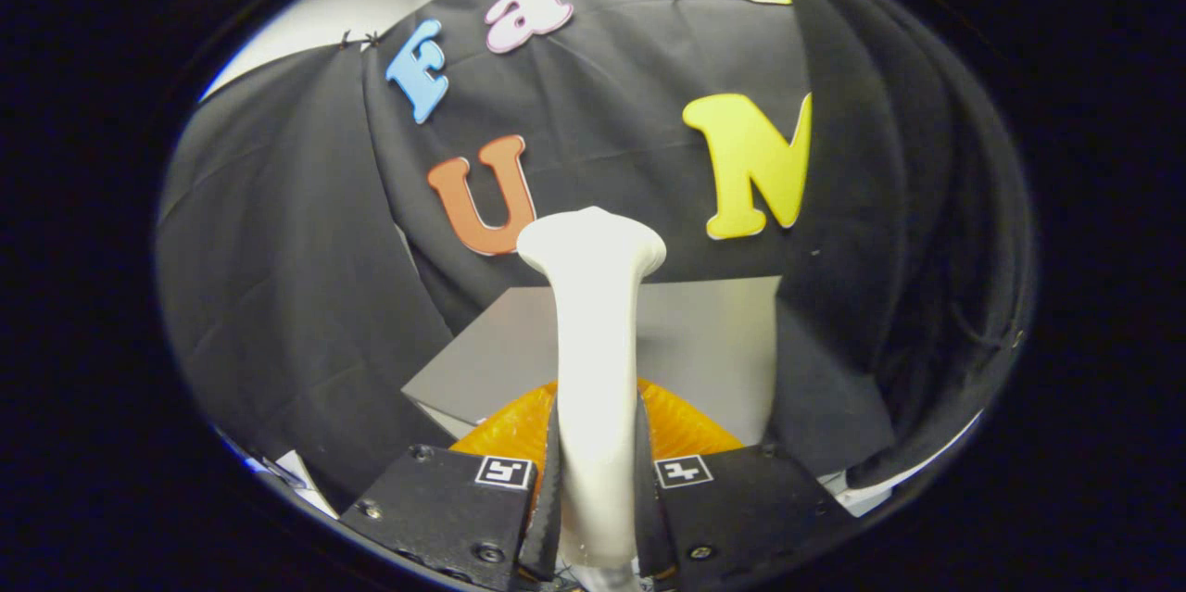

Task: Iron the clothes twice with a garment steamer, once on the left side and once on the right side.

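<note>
Left of the tongs, the black cloth wall [278,296] is hanging in loose folds, and nothing of the task is lying there.

Just ahead of the left finger, and running on behind the handle to the right finger, an orange pleated garment [681,425] is lying on a grey board [704,342]. The cloth is sitting low, close under the fingertips.

At centre, the gripper [596,467] is pinching the garment steamer [593,333]. Both fingers are pressing flat against its pale neck, one on each side, with no gap showing. The steamer is rising upright from between the fingers and flaring into a wider head beyond them, well above the cloth. The head is not touching the garment.

Judgement on handling: the steamer looks rigid and smooth, so it may be prone to slipping or twisting in the pinch; the narrow neck, where the fingers are gripping now, appears the sound place to hold. Its weight cannot be told. The garment looks thin and soft, and likely to bunch under a dragged head.

Right of the tongs, the grey board is ending against more black cloth.

Neither pass appears to be under way.
</note>
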The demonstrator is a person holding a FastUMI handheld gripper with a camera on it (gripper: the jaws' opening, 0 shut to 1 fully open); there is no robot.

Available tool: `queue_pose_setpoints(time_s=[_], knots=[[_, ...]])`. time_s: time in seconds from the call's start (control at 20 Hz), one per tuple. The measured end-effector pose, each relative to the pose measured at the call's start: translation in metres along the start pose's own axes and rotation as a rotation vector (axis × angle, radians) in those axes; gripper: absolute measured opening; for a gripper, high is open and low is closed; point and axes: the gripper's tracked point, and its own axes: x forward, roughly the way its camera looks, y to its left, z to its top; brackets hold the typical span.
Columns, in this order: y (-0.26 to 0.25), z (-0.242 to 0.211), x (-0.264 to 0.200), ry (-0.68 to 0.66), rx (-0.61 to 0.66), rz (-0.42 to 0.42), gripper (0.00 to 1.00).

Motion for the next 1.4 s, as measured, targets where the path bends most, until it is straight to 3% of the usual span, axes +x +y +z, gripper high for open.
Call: queue_pose_setpoints(time_s=[0.45,0.8,1.1,1.4], knots=[[-0.066,0.059,-0.141,-0.275,-0.033,-0.044,0.35],[-0.129,0.122,-0.23,-0.513,-0.086,-0.168,0.35],[-0.177,0.153,-0.247,-0.633,-0.148,-0.284,0.35],[-0.203,0.167,-0.236,-0.669,-0.189,-0.316,0.35]])
